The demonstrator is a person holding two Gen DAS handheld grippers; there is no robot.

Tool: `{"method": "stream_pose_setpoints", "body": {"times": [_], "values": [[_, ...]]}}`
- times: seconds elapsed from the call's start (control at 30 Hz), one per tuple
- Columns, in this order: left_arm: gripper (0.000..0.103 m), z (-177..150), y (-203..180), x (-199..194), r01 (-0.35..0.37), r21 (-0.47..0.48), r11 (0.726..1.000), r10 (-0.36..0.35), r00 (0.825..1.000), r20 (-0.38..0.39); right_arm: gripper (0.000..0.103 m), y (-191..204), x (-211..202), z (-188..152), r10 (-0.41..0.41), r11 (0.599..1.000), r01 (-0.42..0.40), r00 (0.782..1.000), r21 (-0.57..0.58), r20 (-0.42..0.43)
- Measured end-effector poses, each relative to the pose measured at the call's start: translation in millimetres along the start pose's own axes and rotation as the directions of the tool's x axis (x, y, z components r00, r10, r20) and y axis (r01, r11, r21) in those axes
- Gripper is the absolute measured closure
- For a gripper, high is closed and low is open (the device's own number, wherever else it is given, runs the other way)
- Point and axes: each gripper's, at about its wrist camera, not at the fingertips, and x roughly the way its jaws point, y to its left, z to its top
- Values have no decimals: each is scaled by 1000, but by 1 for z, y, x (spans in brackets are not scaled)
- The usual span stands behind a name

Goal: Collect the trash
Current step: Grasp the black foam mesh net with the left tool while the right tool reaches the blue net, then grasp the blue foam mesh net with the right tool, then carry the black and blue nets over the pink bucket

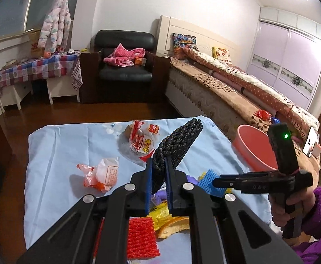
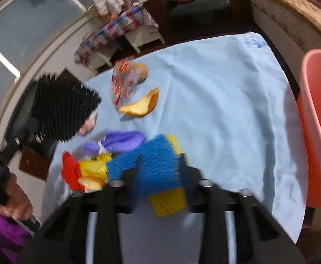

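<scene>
The left claw (image 1: 159, 171) is squeezed tight on a black foam net (image 1: 178, 143), lifted above the blue cloth (image 1: 57, 154). The right claw (image 2: 160, 171) pinches a blue foam net (image 2: 151, 165) close over the cloth. The pink tub (image 1: 251, 148) sits off to the right of both claws. A bread wrapper (image 1: 144, 143) lies just past the left claw, and an orange peel (image 2: 142, 105) lies ahead of the right claw.

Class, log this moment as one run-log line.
left gripper: shut on black foam net | right gripper: shut on blue foam net | pink basin: beside table
</scene>
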Motion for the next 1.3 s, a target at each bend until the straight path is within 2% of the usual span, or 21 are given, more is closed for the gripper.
{"method": "stream_pose_setpoints", "body": {"times": [0.03,0.1,0.27,0.43,0.67,0.87,1.1,1.3], "values": [[93,0,-1,-2,-2,-2,1000,2,1000,2,92,3,-1,-1,-5,1000,5,1000,-16,5],[93,1,-5,-5,-9,-5,1000,9,1000,7,96,9,-8,-3,-13,999,14,999,-42,33],[93,4,-14,-12,-18,-2,1000,18,1000,20,98,17,-32,-6,-10,996,20,994,-84,111],[93,12,-28,-17,-16,-3,1000,16,999,31,98,12,-70,-6,-22,996,41,973,-75,231],[93,25,-60,-11,19,8,1000,-20,999,34,98,-7,-117,-2,-102,993,118,924,-23,369],[93,36,-95,5,62,34,997,-63,998,24,98,-36,-154,-3,-207,978,200,865,63,458],[93,43,-145,30,132,71,989,-131,991,-22,98,-72,-182,-11,-318,948,286,804,142,502],[93,47,-184,52,202,93,975,-196,978,-69,98,-103,-194,-22,-400,917,340,769,210,498]]}}
